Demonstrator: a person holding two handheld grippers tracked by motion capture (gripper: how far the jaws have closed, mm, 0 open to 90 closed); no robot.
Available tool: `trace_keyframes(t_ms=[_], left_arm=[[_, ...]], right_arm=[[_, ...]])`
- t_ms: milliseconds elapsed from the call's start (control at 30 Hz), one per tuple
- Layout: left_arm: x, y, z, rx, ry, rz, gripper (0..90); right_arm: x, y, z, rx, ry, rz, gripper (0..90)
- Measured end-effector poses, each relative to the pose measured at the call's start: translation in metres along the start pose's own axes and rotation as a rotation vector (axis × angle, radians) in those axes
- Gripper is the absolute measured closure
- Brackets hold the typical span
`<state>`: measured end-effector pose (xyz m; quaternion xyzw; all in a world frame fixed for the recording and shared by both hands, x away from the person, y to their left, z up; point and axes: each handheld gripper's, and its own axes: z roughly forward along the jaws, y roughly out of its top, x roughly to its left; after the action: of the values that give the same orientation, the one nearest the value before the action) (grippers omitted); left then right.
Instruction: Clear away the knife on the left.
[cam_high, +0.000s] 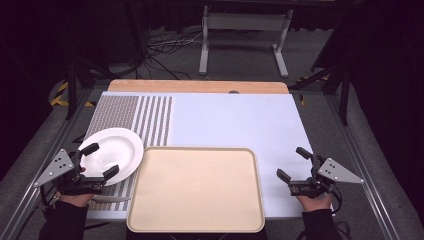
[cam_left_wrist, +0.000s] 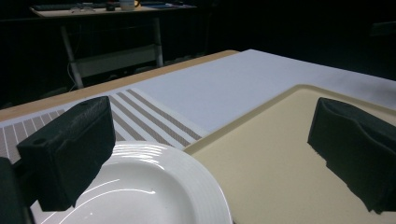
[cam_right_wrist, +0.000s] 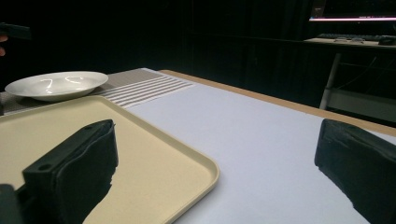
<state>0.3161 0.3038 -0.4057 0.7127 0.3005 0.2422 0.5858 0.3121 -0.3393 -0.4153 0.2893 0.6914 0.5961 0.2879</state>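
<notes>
A white plate (cam_high: 112, 154) lies on the left side of the table, on the striped part of the mat (cam_high: 150, 117), its right rim just beside the left edge of a beige tray (cam_high: 196, 190). In the left gripper view the plate (cam_left_wrist: 154, 191) sits low between the two black jaws, with the tray (cam_left_wrist: 271, 158) to its right.

The left gripper (cam_high: 99, 161) hovers over the near side of the plate, held by the left hand (cam_high: 76, 199), which comes in from the bottom left corner with a dark sleeve behind it. Its jaws are spread wide apart, one over the plate's far left rim and one over its near right rim; whether they touch the plate cannot be told. The grey three-cornered plate on the gripper points out to the left.

The right gripper (cam_high: 293, 163) is held by the right hand (cam_high: 314, 202) over the plain pale mat, to the right of the tray and apart from it. Its jaws are also spread wide with nothing between them. In the right gripper view the tray (cam_right_wrist: 154, 154) corner lies by the left jaw, and the plate (cam_right_wrist: 56, 85) rests farther off beyond the tray.
</notes>
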Motion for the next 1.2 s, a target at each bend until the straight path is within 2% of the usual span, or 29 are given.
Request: trace_keyframes(t_ms=[33, 100, 133, 267, 300, 367, 667, 1000, 1200], left_arm=[[0.001, 0.001, 0.0, 0.018, -0.006, 0.002, 1.0], [0.002, 0.002, 0.0, 0.026, -0.005, 0.002, 0.8], [0.002, 0.003, 0.0, 0.031, -0.018, 0.004, 0.9], [0.003, 0.007, -0.004, 0.111, -0.055, 0.032, 3.8], [0.004, 0.008, -0.005, 0.119, -0.056, 0.04, 3.8], [0.007, 0.01, -0.01, 0.174, -0.056, 0.066, 3.9], [0.024, 0.012, -0.031, 0.301, -0.071, 0.066, 5.5], [0.034, 0.012, -0.041, 0.385, -0.07, 0.074, 6.5], [0.037, 0.011, -0.044, 0.448, -0.084, 0.105, 7.3]], right_arm=[[0.0, 0.0, 0.0, 0.002, 0.0, -0.001, 0.3], [0.0, 0.0, 0.0, 0.003, 0.0, -0.001, 0.3], [0.0, 0.001, 0.0, 0.007, 0.005, -0.006, 0.5], [0.001, 0.001, 0.002, 0.023, 0.018, -0.015, 1.4], [0.0, 0.001, 0.002, 0.026, 0.021, -0.02, 1.5], [0.0, 0.001, 0.003, 0.032, 0.022, -0.016, 1.5], [0.0, -0.001, 0.005, 0.037, 0.016, 0.009, 0.9], [-0.001, -0.001, 0.005, 0.039, 0.017, 0.006, 0.9], [-0.001, -0.001, 0.005, 0.035, 0.022, 0.01, 0.9]])
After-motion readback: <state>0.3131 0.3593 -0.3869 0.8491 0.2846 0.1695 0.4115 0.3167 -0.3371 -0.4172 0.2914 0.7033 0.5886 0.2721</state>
